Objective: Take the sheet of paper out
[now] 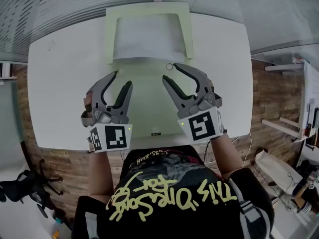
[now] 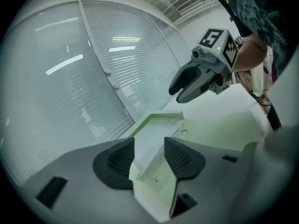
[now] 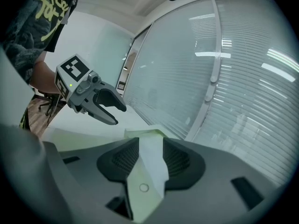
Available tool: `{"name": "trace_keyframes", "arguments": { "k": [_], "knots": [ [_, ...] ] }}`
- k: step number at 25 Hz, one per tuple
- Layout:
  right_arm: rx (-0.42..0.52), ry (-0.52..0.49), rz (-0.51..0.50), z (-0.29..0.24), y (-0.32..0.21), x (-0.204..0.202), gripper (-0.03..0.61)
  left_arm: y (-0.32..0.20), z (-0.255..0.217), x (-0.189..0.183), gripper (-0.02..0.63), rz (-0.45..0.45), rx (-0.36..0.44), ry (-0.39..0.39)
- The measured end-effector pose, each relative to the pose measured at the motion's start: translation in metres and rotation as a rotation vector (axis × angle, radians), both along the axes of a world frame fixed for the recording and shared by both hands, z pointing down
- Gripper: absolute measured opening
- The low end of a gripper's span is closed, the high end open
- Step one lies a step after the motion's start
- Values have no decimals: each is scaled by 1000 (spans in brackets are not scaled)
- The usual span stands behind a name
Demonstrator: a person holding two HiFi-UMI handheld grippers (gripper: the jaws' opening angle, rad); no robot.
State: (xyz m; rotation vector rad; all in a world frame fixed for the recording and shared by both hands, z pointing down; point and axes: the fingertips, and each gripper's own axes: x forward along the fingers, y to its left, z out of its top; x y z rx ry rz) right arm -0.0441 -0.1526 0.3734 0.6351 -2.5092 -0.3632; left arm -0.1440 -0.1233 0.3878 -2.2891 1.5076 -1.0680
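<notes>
A pale green folder [image 1: 149, 108] lies open on the white table [image 1: 65, 83]. A white sheet of paper [image 1: 147, 36] rests in its far half, under the raised side flaps. The folder's small snap ring [image 1: 169, 66] sits just beyond the right jaw tips. My left gripper [image 1: 122, 79] hovers open over the folder's near left part. My right gripper [image 1: 170, 72] hovers open over its near right part. Neither holds anything. In the left gripper view, the paper [image 2: 148, 141] shows beyond the left gripper [image 2: 148, 160], with the right gripper [image 2: 196, 80] ahead. In the right gripper view, the paper [image 3: 153, 155] lies ahead of the right gripper [image 3: 152, 161].
A glass wall with blinds [image 1: 60, 9] runs along the table's far side. The table's near edge is at the person's waist. An office chair [image 1: 27, 185] stands on the wooden floor at the left, and shelves [image 1: 294, 98] at the right.
</notes>
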Motion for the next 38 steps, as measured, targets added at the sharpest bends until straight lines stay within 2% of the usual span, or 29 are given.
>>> {"name": "trace_keyframes", "arguments": {
  "k": [5, 12, 19, 38],
  "knots": [
    [-14, -42, 33, 10, -2, -5, 147, -3, 15, -4, 189, -29, -21, 12],
    [-18, 26, 38, 33, -9, -7, 147, -7, 30, -7, 189, -32, -43, -7],
    [-12, 76, 51, 58, -13, -8, 147, -11, 43, -11, 190, -24, -43, -94],
    [36, 194, 47, 91, -32, -24, 147, -32, 71, 3, 206, 52, -74, -204]
  ]
}}
